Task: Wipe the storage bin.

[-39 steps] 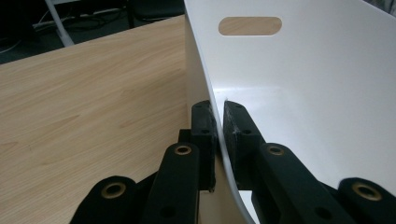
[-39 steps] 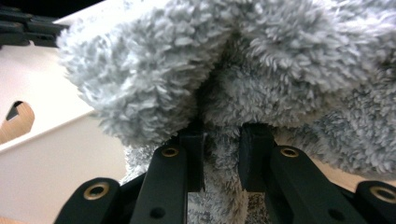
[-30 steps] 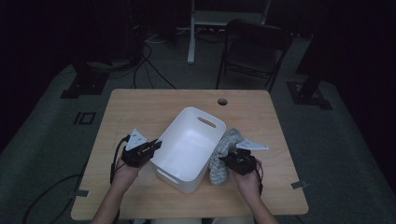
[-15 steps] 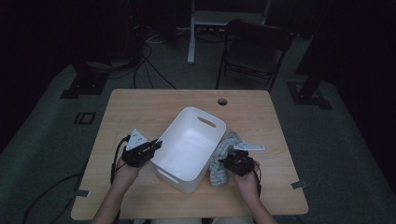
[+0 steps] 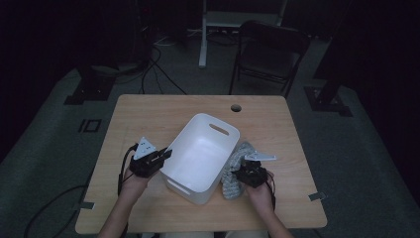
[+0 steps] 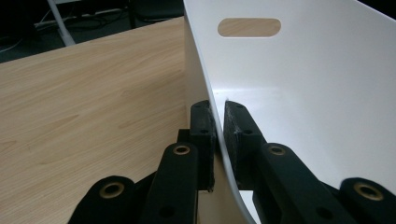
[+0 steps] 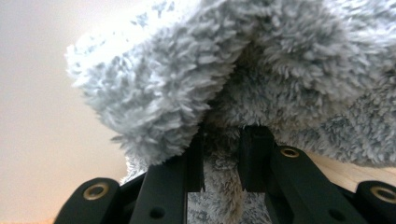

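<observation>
Pale wood table [image 5: 148, 119] fills the lit middle of a dark room. Nearest the person, the left gripper [image 5: 163, 154] has its jaws pinched on the near-left wall of the white bin [image 5: 200, 153]; in the left gripper view [image 6: 218, 126] one jaw sits outside the thin wall and one inside. The right gripper [image 5: 242, 173] has its jaws closed on a fold of the grey fluffy cloth [image 5: 236, 166], which lies on the table just beside the bin's right side and touches it. Farther off, past the table's far edge, a dark folding chair [image 5: 270, 49] stands on the grey floor
</observation>
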Demonstrator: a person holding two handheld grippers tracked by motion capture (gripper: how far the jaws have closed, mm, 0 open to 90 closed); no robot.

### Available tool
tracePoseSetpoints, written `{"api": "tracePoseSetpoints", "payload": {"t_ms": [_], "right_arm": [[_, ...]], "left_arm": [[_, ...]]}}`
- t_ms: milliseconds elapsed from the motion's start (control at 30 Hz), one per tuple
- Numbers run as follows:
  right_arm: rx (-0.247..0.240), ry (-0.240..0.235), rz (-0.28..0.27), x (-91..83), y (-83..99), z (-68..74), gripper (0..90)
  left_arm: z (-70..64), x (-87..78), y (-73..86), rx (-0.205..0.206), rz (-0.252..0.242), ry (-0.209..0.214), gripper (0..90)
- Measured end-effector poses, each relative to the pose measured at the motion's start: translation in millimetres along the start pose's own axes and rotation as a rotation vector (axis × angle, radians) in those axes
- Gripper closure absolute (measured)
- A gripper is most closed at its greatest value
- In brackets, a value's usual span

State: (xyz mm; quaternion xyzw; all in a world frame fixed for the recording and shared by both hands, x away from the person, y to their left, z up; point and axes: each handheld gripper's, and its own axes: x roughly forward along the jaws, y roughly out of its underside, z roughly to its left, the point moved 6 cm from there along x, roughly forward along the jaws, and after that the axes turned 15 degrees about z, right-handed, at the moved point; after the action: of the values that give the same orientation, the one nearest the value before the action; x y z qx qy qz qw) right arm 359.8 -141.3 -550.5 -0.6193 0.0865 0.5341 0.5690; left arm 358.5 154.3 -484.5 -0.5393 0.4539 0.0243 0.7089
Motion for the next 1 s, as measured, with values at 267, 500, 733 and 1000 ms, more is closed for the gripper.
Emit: {"api": "tracePoseSetpoints", "payload": {"t_ms": [267,500,733,1000], "right_arm": [[-0.08,-0.045,-0.095,-46.8,-7.0,28.9,74.7],[-0.102,-0.068,-0.126,-54.8,-11.6,43.1,74.6],[-0.085,-0.054,-0.078,-36.2,1.2,36.9,74.6],[-0.06,-0.046,-0.062,-24.9,5.3,29.8,74.6]], "left_arm": [[-2.6,0.6,-0.4,0.002,0.006,0.003,81.6],[-2.7,1.2,-0.9,0.006,0.01,0.025,81.6],[-2.7,1.4,-0.7,0.001,0.004,0.032,81.2],[-3.9,2.1,-1.4,0.008,-0.002,0.024,81.2]]}}
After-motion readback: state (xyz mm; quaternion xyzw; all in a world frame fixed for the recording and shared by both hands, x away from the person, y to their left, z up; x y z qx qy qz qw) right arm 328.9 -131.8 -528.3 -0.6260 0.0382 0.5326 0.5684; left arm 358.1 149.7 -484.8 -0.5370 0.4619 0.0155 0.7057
